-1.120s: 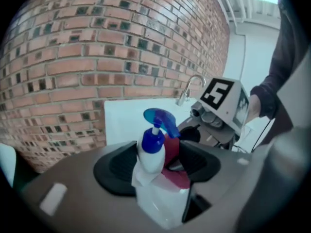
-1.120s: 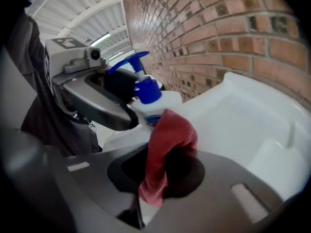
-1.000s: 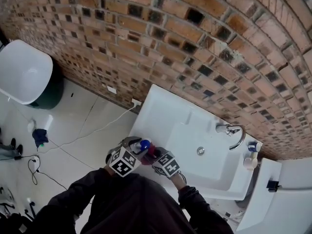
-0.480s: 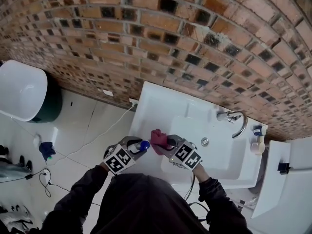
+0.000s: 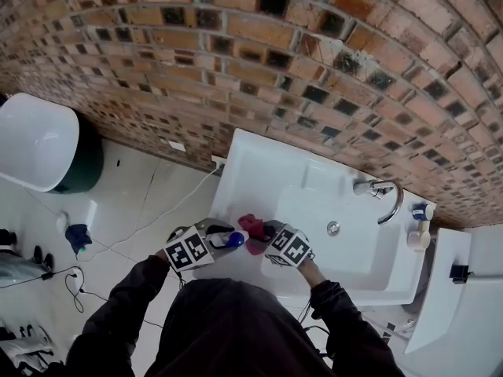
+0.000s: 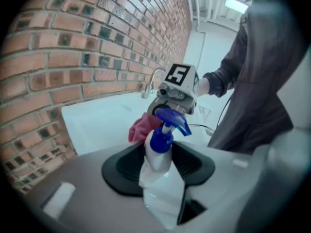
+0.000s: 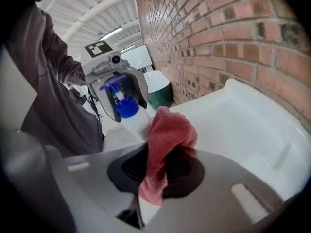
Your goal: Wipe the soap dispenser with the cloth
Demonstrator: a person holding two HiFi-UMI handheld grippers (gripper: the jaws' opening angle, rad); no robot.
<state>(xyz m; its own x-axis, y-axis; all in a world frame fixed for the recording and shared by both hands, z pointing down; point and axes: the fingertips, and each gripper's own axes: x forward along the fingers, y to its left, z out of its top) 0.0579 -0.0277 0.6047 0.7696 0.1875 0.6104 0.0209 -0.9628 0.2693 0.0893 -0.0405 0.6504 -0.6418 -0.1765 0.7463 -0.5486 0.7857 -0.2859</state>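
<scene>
The soap dispenser (image 6: 159, 152) is a white bottle with a blue pump top (image 5: 234, 239). My left gripper (image 6: 160, 178) is shut on its body and holds it over the front left edge of the white sink (image 5: 259, 171). My right gripper (image 7: 153, 178) is shut on a pink-red cloth (image 7: 165, 140), which bunches above the jaws. In the head view the cloth (image 5: 253, 232) sits right beside the dispenser's top, touching or nearly so. In the right gripper view the bottle (image 7: 129, 118) stands just left of the cloth.
A chrome tap (image 5: 381, 195) stands at the sink's back right, with a small bottle (image 5: 416, 234) beyond it. A brick wall (image 5: 275, 61) runs behind the sink. A white toilet (image 5: 35, 140) and cables (image 5: 118, 226) are on the tiled floor at left.
The right gripper with the cloth drew away to the right of the dispenser, then came back against its top. The left gripper turned while keeping hold of the bottle.
</scene>
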